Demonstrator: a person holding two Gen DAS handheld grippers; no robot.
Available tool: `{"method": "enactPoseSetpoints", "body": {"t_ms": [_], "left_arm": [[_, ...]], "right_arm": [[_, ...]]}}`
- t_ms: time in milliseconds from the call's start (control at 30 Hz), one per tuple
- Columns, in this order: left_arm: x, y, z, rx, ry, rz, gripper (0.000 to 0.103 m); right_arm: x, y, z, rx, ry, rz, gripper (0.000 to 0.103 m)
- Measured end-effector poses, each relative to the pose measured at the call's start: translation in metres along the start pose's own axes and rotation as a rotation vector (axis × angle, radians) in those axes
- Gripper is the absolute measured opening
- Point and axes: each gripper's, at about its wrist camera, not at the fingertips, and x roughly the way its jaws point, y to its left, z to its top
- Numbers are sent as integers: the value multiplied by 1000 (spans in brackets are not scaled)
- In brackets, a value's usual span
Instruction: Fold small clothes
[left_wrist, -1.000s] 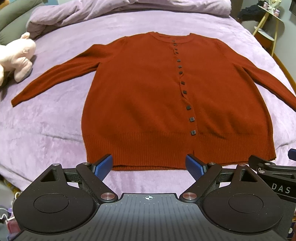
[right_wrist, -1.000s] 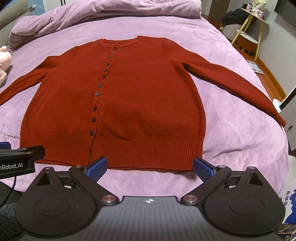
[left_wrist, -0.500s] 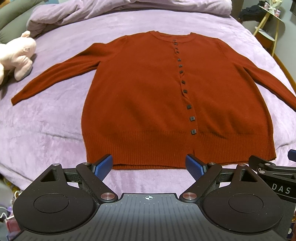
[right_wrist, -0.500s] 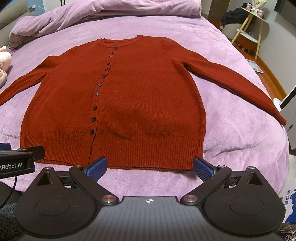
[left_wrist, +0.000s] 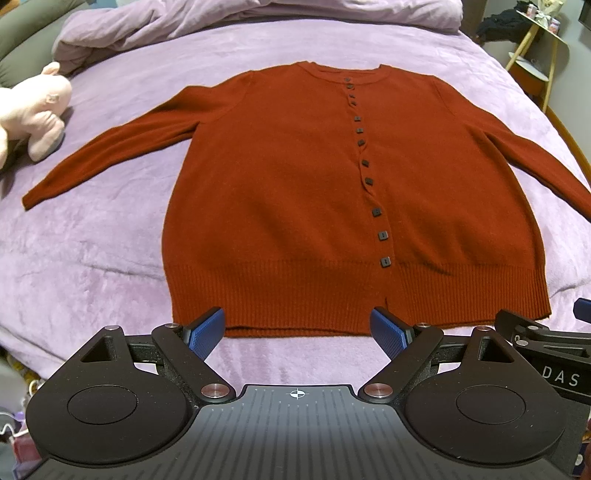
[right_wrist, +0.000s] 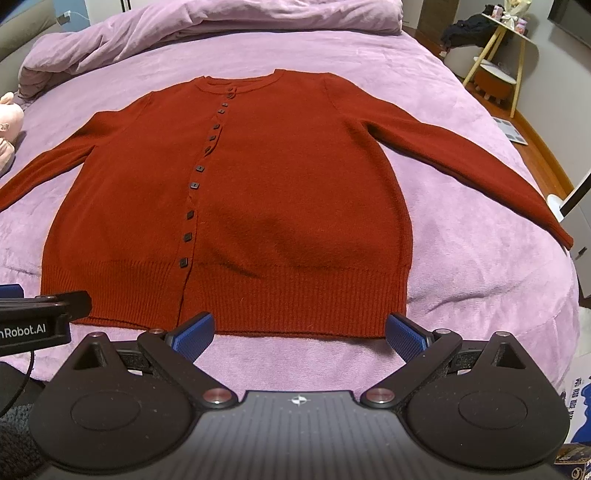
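One rust-red knitted cardigan (left_wrist: 295, 206) (right_wrist: 258, 206) lies flat, front up and buttoned, on the bed with the lilac plush cover (left_wrist: 92, 266) (right_wrist: 461, 258). Both sleeves spread outward to the sides. The neckline points to the far end of the bed; the ribbed hem lies nearest the grippers. Eleven small dark square buttons (left_wrist: 376, 212) can be counted down the placket in the left wrist view.

No containers are in view.

The left gripper (left_wrist: 297, 334) hovers just short of the hem, its two blue-padded fingers (left_wrist: 207, 332) spread wide, with nothing between them. The right gripper (right_wrist: 299, 332) hovers beside it at the same edge, fingers (right_wrist: 406, 336) equally wide apart and holding nothing. Neither touches the garment.

Compared with the frames of one second ago, the garment lies in the same place and both grippers keep the same wide opening; the views shift only slightly.

One pale pink plush toy (left_wrist: 33, 110) (right_wrist: 9, 129) lies on the cover beyond the left sleeve cuff. One crumpled lilac duvet (left_wrist: 221, 18) (right_wrist: 184, 29) lies at the far end. One yellow-legged side table (right_wrist: 498, 48) stands off the far right corner.
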Motion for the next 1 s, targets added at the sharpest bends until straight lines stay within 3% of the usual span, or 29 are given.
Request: {"method": "enactPoseSetpoints", "body": {"t_ms": [1000], "left_arm": [[1, 2, 2, -14, 19, 1, 90]], "right_arm": [[4, -4, 1, 16, 16, 11, 99]]}}
